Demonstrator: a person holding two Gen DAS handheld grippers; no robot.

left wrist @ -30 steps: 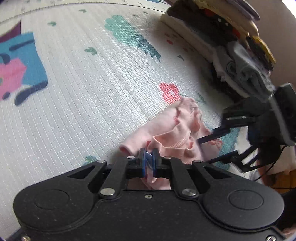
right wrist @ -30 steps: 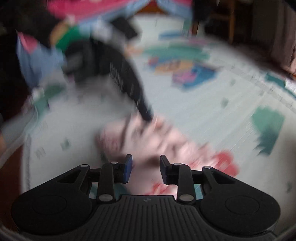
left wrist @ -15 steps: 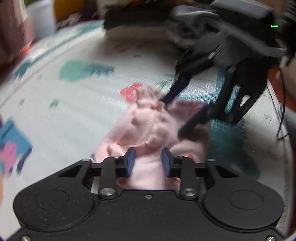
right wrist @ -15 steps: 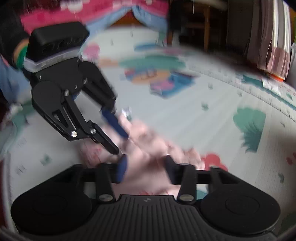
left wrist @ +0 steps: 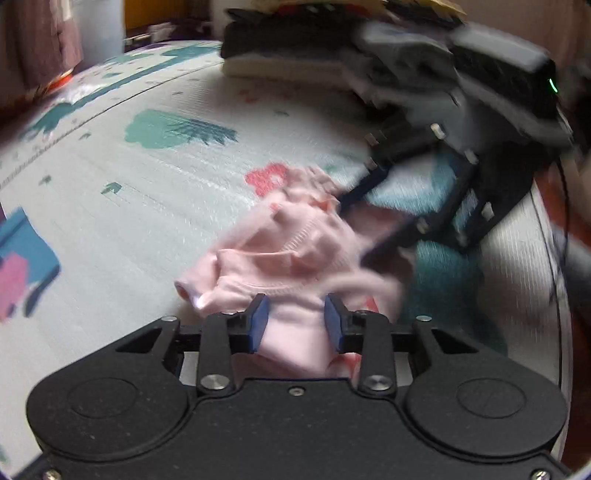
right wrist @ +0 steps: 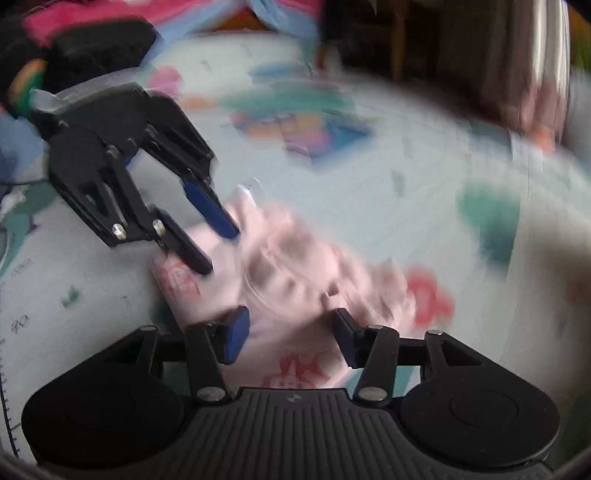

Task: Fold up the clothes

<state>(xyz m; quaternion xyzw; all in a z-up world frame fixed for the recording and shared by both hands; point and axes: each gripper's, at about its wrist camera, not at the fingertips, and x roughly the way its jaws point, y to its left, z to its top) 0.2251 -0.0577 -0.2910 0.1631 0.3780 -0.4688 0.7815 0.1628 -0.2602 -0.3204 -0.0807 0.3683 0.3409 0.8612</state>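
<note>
A small pink garment (left wrist: 291, 254) lies crumpled on the patterned play mat (left wrist: 147, 206). My left gripper (left wrist: 297, 323) is open, with its near edge of the cloth bunched between the blue pads but not pinched. My right gripper (right wrist: 290, 334) is open over the other side of the garment (right wrist: 291, 273). Each gripper shows in the other's view: the right one (left wrist: 373, 229) comes in from the right, the left one (right wrist: 210, 236) from the upper left, both with fingertips at the cloth. Both views are motion-blurred.
A tall stack of folded clothes (left wrist: 332, 48) stands at the mat's far edge in the left wrist view. More colourful clothes (right wrist: 85, 22) lie at the upper left of the right wrist view. Dark furniture legs (right wrist: 369, 40) stand beyond the mat.
My left gripper was shut on the pink garment a second ago and has opened. Both grippers have swung around and closed in on the garment from opposite sides. The right jaws have widened.
</note>
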